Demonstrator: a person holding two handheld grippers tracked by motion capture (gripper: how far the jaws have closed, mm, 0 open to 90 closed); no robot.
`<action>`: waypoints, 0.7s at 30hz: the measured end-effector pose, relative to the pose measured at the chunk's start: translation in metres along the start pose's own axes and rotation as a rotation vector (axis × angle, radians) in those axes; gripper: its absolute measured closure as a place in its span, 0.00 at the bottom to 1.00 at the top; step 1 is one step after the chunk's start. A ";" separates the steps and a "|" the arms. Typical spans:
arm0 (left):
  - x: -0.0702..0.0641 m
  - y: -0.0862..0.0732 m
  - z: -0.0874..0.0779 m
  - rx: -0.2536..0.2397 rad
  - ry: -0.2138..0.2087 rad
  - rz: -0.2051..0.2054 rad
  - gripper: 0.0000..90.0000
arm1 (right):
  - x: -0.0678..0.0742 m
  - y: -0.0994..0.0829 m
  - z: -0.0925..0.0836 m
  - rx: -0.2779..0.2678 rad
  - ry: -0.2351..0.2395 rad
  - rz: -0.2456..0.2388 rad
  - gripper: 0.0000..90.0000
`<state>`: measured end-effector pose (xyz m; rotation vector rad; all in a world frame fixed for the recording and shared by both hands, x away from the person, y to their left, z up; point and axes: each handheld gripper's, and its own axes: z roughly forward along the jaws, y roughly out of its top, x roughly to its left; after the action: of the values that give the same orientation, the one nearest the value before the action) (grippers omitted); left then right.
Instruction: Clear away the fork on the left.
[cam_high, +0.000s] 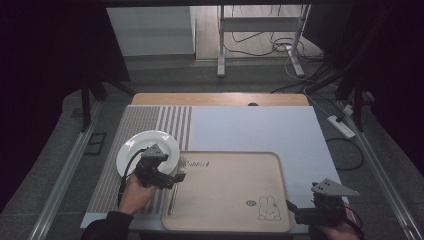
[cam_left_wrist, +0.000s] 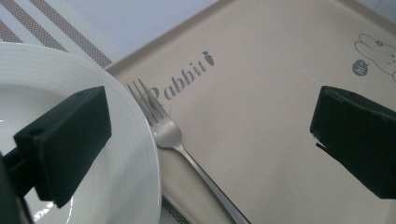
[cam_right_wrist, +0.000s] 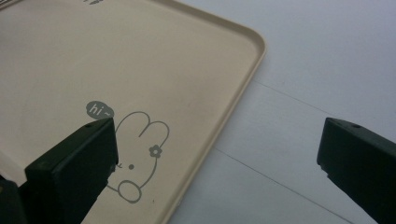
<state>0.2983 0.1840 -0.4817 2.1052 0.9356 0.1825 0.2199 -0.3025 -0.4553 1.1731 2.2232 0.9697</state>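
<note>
A white plate (cam_high: 145, 145) sits at the left on the striped part of the mat; its rim shows in the left gripper view as the plate (cam_left_wrist: 135, 154). A metal fork (cam_high: 173, 199) lies along the left edge of the beige tray (cam_high: 230, 180), tines pointing away from me. My left gripper (cam_high: 176, 179) hovers open over the plate's near rim and the fork (cam_left_wrist: 175, 140), one jaw above the plate, the other above the tray (cam_left_wrist: 261, 93). My right gripper (cam_high: 291, 212) is open at the tray's near right corner, straddling the tray rim (cam_right_wrist: 243, 88) by the rabbit drawing (cam_right_wrist: 140, 154).
The tray rests on a pale blue-grey mat (cam_high: 250, 130) with a striped band (cam_high: 150, 120) at its left, on a wooden table (cam_high: 220, 98). Beyond the table are a metal stand (cam_high: 260, 30), floor cables and a power strip (cam_high: 342, 126).
</note>
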 end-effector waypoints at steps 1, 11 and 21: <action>0.000 0.000 -0.001 -0.003 0.000 -0.001 0.00 | 0.000 0.000 0.000 0.000 0.000 0.000 0.00; 0.003 -0.003 -0.011 -0.015 0.017 -0.021 0.00 | 0.001 0.000 0.001 0.002 0.002 -0.007 0.00; 0.004 -0.007 -0.019 -0.023 0.022 -0.033 0.00 | 0.001 0.000 0.001 0.002 -0.008 -0.003 0.00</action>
<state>0.2895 0.2012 -0.4745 2.0692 0.9770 0.1988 0.2199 -0.3015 -0.4556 1.1721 2.2200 0.9599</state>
